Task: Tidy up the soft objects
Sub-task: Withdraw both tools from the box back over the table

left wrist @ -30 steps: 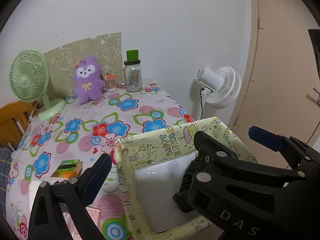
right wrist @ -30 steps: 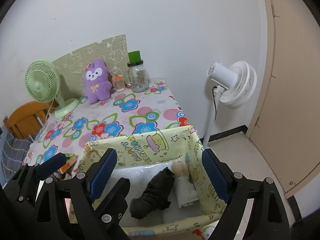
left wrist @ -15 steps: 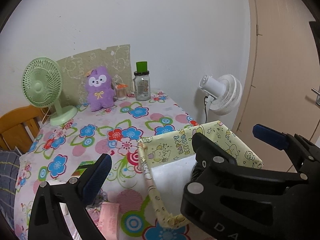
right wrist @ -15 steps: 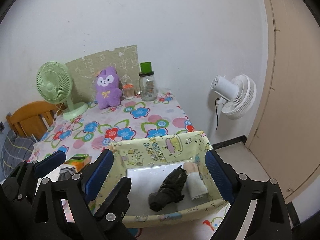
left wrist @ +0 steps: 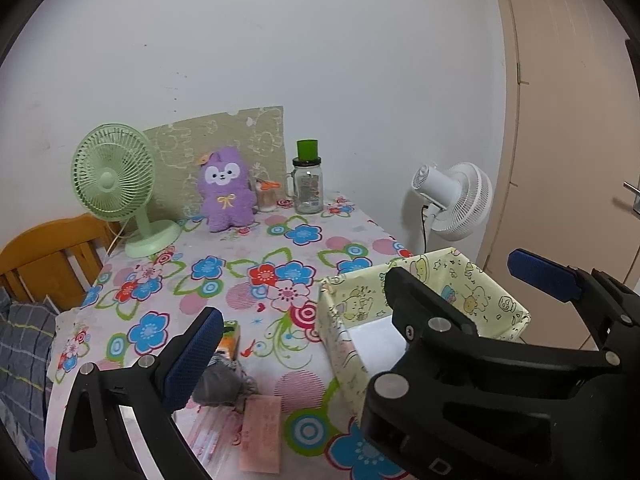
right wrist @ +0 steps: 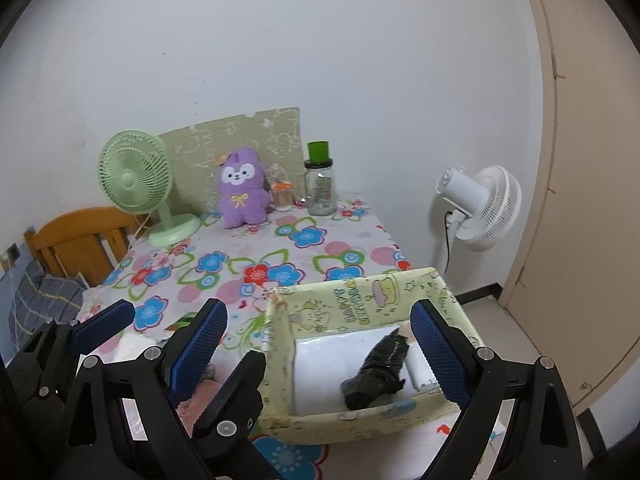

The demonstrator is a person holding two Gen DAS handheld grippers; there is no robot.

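1. Above the near edge of the table (right wrist: 256, 248), the right gripper (right wrist: 320, 344) hangs with its jaws spread wide and nothing between them; over the last second it has drawn up and back from the yellow fabric box (right wrist: 360, 304).
2. To its left, the left gripper (left wrist: 360, 312) is likewise spread and empty, and it too has pulled away, so that more of the flowered cloth now shows.
3. Inside the box, on its white liner, lie a dark rolled cloth (right wrist: 376, 372) and, just beside it against the right wall, a pale rolled cloth (right wrist: 420, 372). Both rest apart from the tongs.
4. On the table near the left gripper sits a grey bundle (left wrist: 224, 380), with a pink packet (left wrist: 260, 432) and a small green-and-orange box (left wrist: 230, 338) close by.
5. Farther back stand a purple plush (right wrist: 242, 192), a green desk fan (right wrist: 140, 184) and a glass jar (right wrist: 320, 192).
6. The retreat suggests the dark cloth is stowed; the grey bundle looks the likely next soft thing to fetch.
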